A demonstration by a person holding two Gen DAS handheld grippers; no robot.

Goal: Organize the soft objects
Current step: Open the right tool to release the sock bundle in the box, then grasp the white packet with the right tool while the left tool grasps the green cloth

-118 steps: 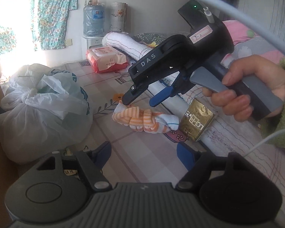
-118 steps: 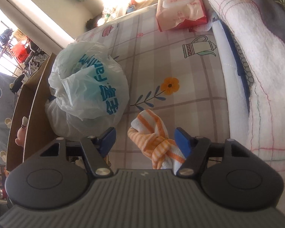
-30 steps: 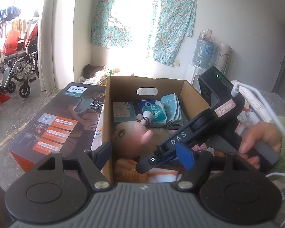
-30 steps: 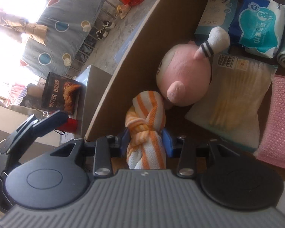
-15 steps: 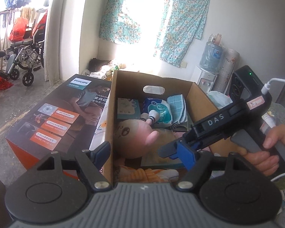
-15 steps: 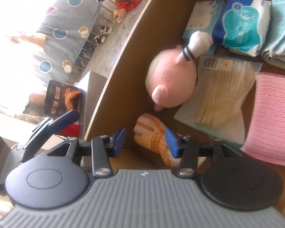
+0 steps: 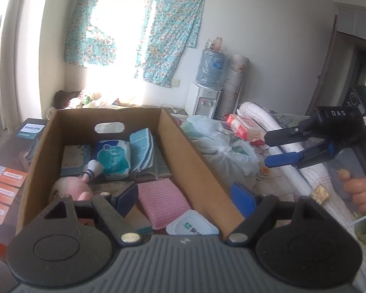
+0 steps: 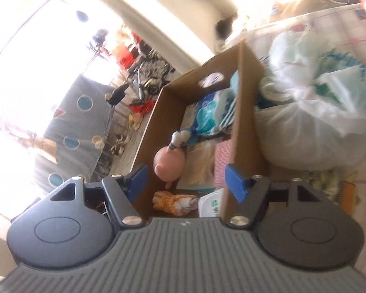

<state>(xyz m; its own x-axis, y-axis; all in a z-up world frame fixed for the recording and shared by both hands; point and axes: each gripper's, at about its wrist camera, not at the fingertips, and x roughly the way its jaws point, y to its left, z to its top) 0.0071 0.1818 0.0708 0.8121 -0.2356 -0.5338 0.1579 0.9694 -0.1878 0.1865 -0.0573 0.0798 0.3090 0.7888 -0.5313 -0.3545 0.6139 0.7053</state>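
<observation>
Sunlit bedroom clutter surrounds an open brown cardboard box (image 8: 241,112) beside the bed. A second ago the right hand-held gripper (image 8: 186,183) clamped the knotted orange-and-white striped cloth (image 8: 174,201); now that cloth lies on the box floor, below and ahead of its blue pads, beside the pink plush toy (image 8: 169,163). Its jaws are opening, with nothing between them, and it has pulled back over the bed. The left hand-held gripper (image 7: 184,199) hovers over the box, jaws opening and empty. One soft item looks stowed.

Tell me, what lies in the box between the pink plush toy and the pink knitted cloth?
A clear packet of pale yellow sheets lies between the pink plush toy and the pink knitted cloth, seen in the right wrist view.
</observation>
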